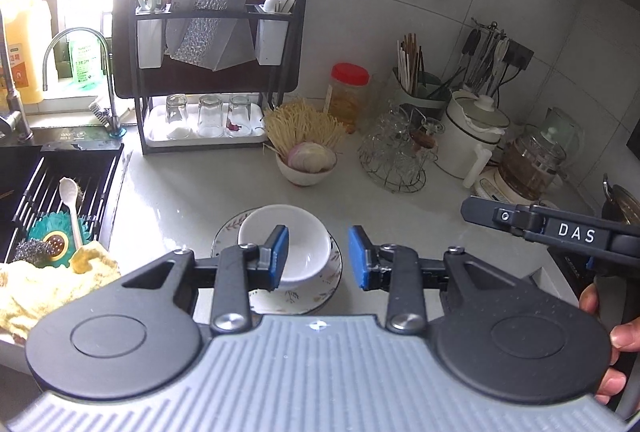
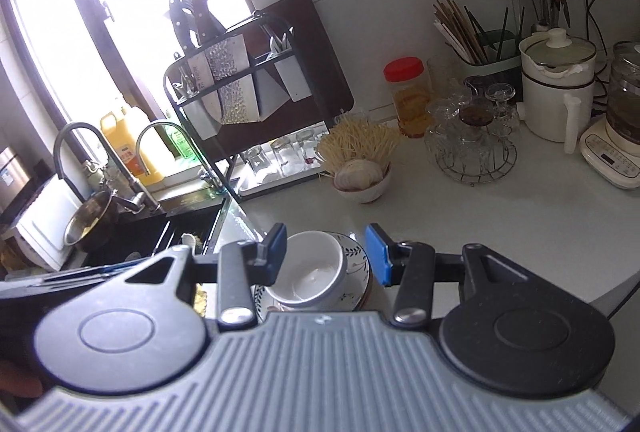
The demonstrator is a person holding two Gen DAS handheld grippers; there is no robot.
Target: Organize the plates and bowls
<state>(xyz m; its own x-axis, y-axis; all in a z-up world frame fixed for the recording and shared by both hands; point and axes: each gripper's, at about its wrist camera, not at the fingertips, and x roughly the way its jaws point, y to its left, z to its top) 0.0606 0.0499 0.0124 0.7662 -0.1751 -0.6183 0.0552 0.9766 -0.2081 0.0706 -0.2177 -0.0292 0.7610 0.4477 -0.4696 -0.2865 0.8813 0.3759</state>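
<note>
A white bowl (image 1: 298,250) sits on a patterned plate (image 1: 320,292) on the grey counter, near the front edge. It shows in the right wrist view too, as the bowl (image 2: 316,272) on the plate (image 2: 356,264). My left gripper (image 1: 320,258) is open and hovers over them, its left pad above the bowl. My right gripper (image 2: 326,254) is open and empty, also above the bowl and plate. Part of the right gripper's body (image 1: 560,232) shows at the right in the left wrist view.
A small bowl of onion and noodles (image 1: 306,163) stands behind the plate. A black rack with upturned glasses (image 1: 208,115) is at the back left. A wire glass holder (image 1: 394,155), a white pot (image 1: 472,135) and a kettle (image 1: 532,159) stand right. The sink (image 1: 52,199) lies left.
</note>
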